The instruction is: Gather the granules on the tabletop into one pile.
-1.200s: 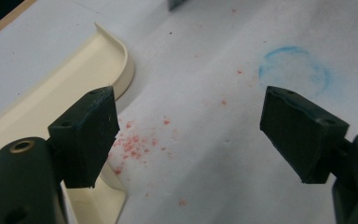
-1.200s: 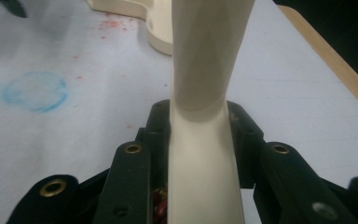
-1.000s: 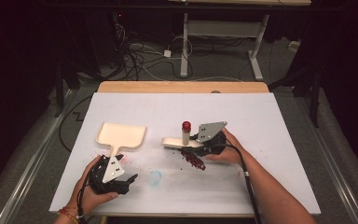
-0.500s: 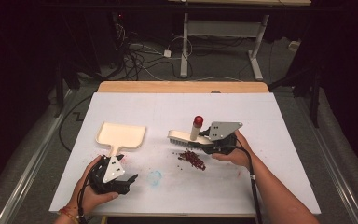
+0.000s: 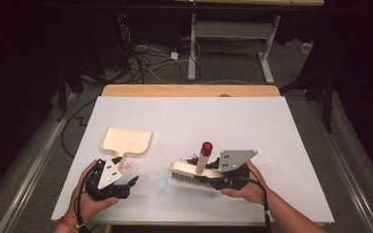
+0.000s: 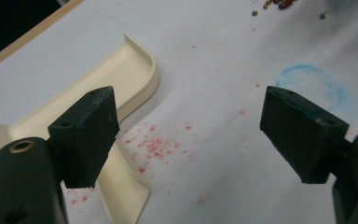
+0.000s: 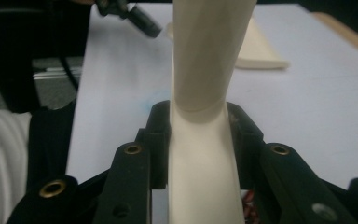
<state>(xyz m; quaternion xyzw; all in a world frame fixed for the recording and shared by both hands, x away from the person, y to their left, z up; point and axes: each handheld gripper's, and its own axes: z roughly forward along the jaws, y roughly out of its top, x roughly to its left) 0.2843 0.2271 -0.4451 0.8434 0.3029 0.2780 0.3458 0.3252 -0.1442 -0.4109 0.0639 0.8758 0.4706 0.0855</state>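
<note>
A cream brush (image 5: 190, 172) with a red-capped handle rests bristles-down on the white table, just in front of a small pile of red beans (image 5: 192, 159). My right gripper (image 5: 214, 174) is shut on it from the right. In the right gripper view the black jaws (image 7: 199, 128) clamp the cream brush handle (image 7: 205, 154) on both sides. A cream dustpan (image 5: 126, 141) lies flat at the left. My left gripper (image 5: 131, 184) sits in front of the pan's handle, open. In the left gripper view the dustpan (image 6: 116, 84) lies beyond the left pad, and my left gripper (image 6: 191, 121) holds nothing.
A faint blue ring (image 5: 161, 185) marks the table between the grippers, and it lies near the right pad as the blue ring (image 6: 312, 86). Red specks (image 6: 156, 144) are scattered beside the pan handle. A wooden strip (image 5: 189, 90) edges the table's far side.
The right gripper has carried the brush from the far side of the bean pile over to its near side, toward the front edge. The left gripper has stayed put.
</note>
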